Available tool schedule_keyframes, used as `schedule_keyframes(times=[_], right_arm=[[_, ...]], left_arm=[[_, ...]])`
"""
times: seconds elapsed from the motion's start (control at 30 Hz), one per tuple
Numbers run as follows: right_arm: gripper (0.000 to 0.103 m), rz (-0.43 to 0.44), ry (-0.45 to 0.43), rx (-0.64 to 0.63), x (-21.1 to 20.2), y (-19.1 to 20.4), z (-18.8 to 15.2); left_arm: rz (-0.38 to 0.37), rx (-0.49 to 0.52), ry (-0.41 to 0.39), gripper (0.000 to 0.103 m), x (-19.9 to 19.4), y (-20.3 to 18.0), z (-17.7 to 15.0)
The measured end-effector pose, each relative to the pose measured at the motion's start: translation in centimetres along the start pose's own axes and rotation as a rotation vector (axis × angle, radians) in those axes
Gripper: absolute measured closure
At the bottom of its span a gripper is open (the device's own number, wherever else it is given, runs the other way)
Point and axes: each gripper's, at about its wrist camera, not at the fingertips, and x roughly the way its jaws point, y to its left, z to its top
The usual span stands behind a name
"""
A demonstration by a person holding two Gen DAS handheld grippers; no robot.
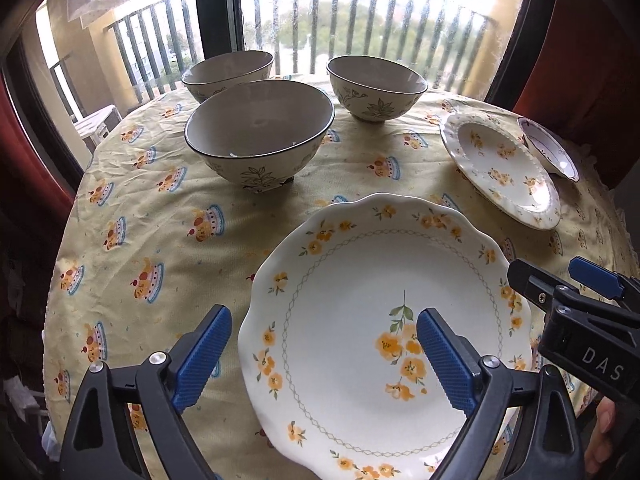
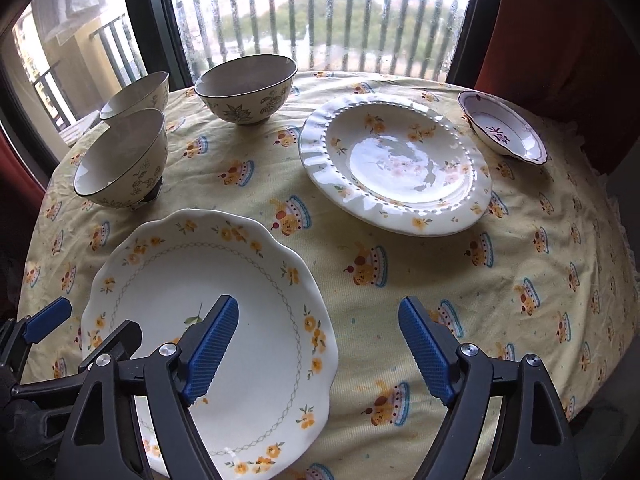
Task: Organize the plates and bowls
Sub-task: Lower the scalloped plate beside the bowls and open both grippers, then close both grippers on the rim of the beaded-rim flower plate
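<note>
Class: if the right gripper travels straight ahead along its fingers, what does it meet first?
Probably bare tablecloth first; the ribbed-rim plate lies farther ahead. Depth is uncertain.

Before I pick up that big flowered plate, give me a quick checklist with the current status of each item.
1. Left gripper open: ok.
2. Right gripper open: ok.
3. Both grippers free of load: ok.
4. Big plate bare, nothing on it: ok.
5. Left gripper straddling the plate's rim: cannot tell; one finger shows over the plate, height unclear.
6. Beaded plate bare, ready to stack on: ok.
</note>
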Motion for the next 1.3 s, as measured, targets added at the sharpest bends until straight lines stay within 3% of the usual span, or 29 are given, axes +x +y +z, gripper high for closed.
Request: schedule_keyframes(times=[0.3, 0.57, 1.1, 1.3], right_arm=[[0.018, 0.044, -0.053, 0.032, -2.1, -3.1, 1.8], [0.018, 0.050, -0.074, -0.011, -1.0, -7.6, 4.9], [0.018, 0.088, -0.067, 0.034, 4.8, -15.3, 11.7], [0.018, 0.107, -0.018, 0.037, 8.2, -16.5, 13.4]], left_arm=[[-0.028, 0.011, -0.048, 0.008, -0.8, -4.6, 2.6], [0.016, -0.005, -0.072, 0.009, 1.0, -9.6, 5.3], [0.123, -0.038, -0.104, 0.009, 6.6, -16.3, 11.4], [0.167, -0.066, -0.069, 0.017, 9.7, -17.2, 12.9]])
